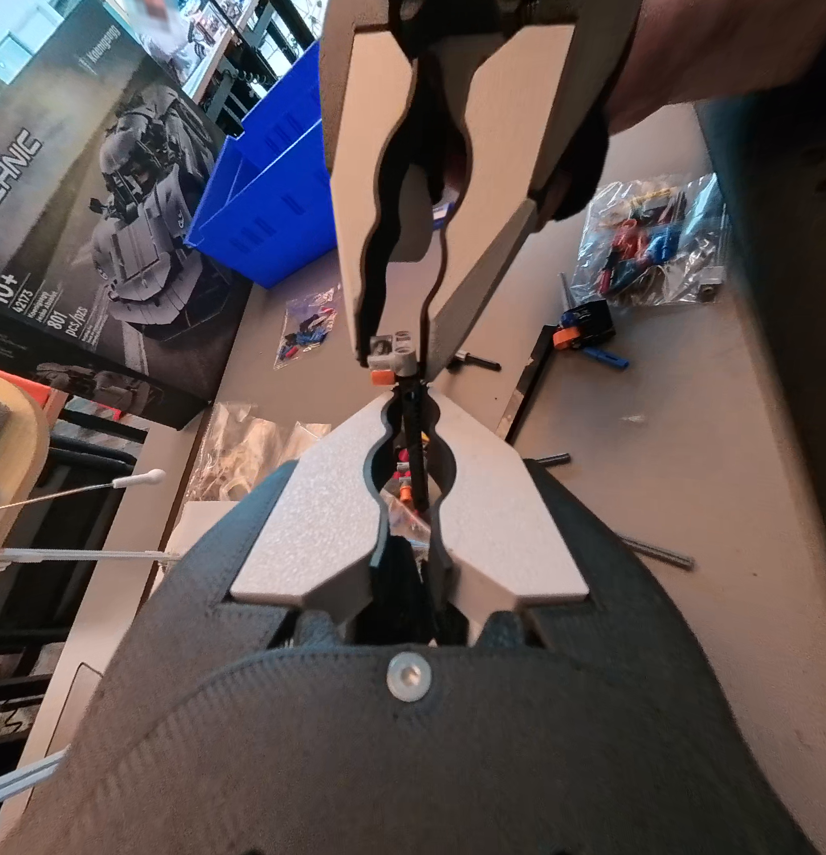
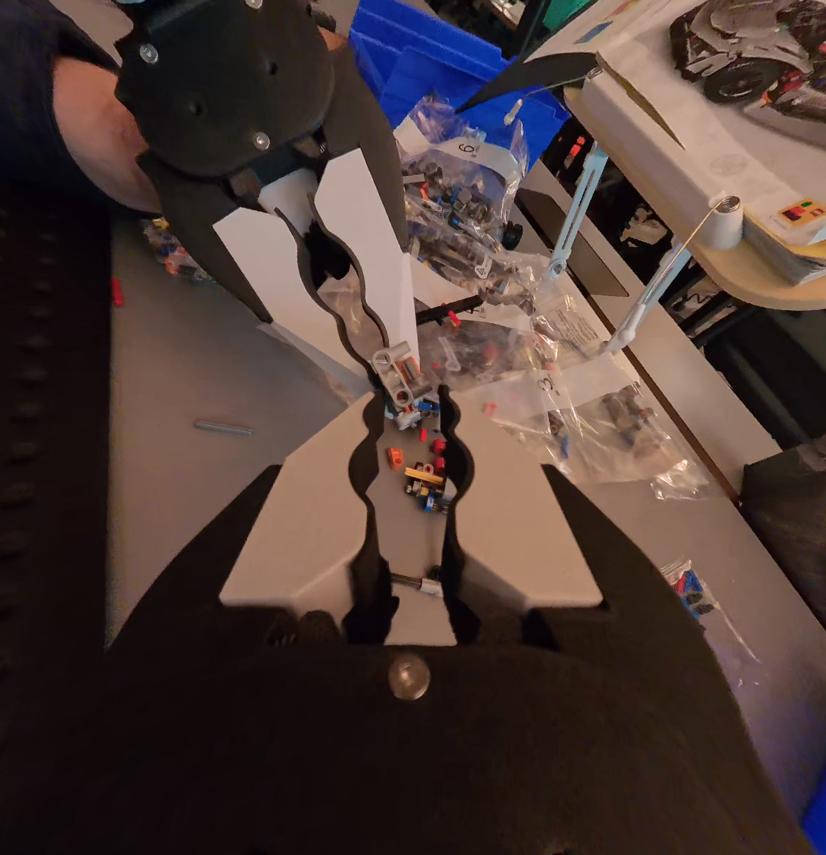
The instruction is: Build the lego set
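Observation:
My left gripper (image 1: pixel 411 393) is shut on a long black axle (image 1: pixel 413 444) that runs up between its fingers. The axle's far end meets a small grey connector with an orange part (image 1: pixel 392 354). My right gripper (image 1: pixel 395 368) comes in from the top of the left wrist view and pinches that connector at its tips. In the right wrist view the right gripper (image 2: pixel 411 398) has its jaws a connector's width apart, with the grey connector (image 2: pixel 395 372) at the tips. The left gripper (image 2: pixel 392 363) reaches in from above with its fingers nearly together. The parts are held above the table.
Blue bins (image 1: pixel 272 194) and the set's box (image 1: pixel 101 208) stand at the back left. Bags of parts (image 1: pixel 652 250) (image 2: pixel 457 203) (image 2: pixel 587 416), a small black, orange and blue assembly (image 1: pixel 582 328), loose pieces (image 2: pixel 425 476) and a grey axle (image 2: pixel 223 428) lie on the table. Less than 4 cm separates the two grippers' tips.

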